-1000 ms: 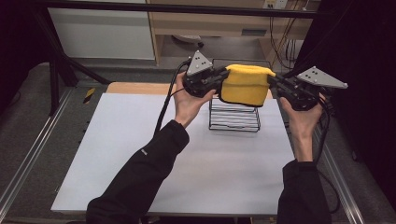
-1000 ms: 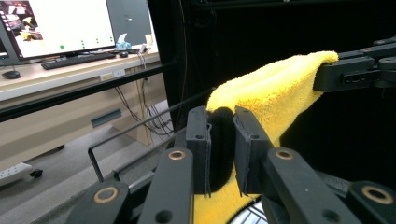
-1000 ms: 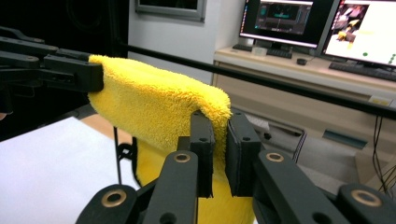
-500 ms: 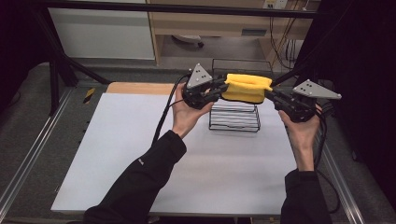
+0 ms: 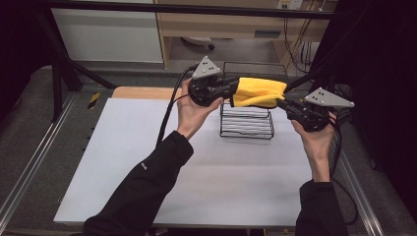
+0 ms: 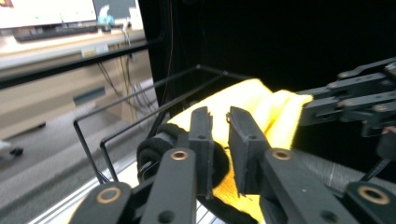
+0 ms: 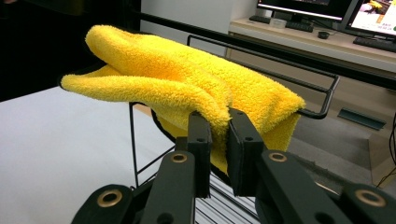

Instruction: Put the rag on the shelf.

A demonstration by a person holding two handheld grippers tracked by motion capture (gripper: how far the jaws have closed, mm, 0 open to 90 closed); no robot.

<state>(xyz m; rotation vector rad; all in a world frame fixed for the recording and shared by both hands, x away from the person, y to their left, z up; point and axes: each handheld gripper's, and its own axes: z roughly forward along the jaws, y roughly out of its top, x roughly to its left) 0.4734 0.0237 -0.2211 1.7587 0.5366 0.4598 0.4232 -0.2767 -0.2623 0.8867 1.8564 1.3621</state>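
Note:
A yellow towel [image 5: 258, 92] stretches, bunched, between my two grippers just above a black wire rack [image 5: 246, 123] at the back of the table. My left gripper [image 5: 235, 88] holds its left end. In the left gripper view the jaws [image 6: 219, 116] have just been closing, with the towel [image 6: 261, 107] pinched between them. My right gripper [image 5: 282, 103] is shut on the right end. In the right gripper view its jaws [image 7: 217, 119] bite the towel's [image 7: 187, 79] near fold, and the cloth hangs over the rack's top wire [image 7: 322, 107]. The right gripper [image 6: 327, 105] also shows in the left gripper view.
The white table top [image 5: 147, 162] spreads out in front of the rack. A wooden strip [image 5: 142, 92] runs along its back left edge. Metal rails [image 5: 34, 162] border both sides, and cables [image 5: 169, 110] trail from the grippers.
The towel has gone from a tall hanging sheet to a low, flat bundle at the rack's top. My right gripper has sunk a little; the left has stayed about where it was.

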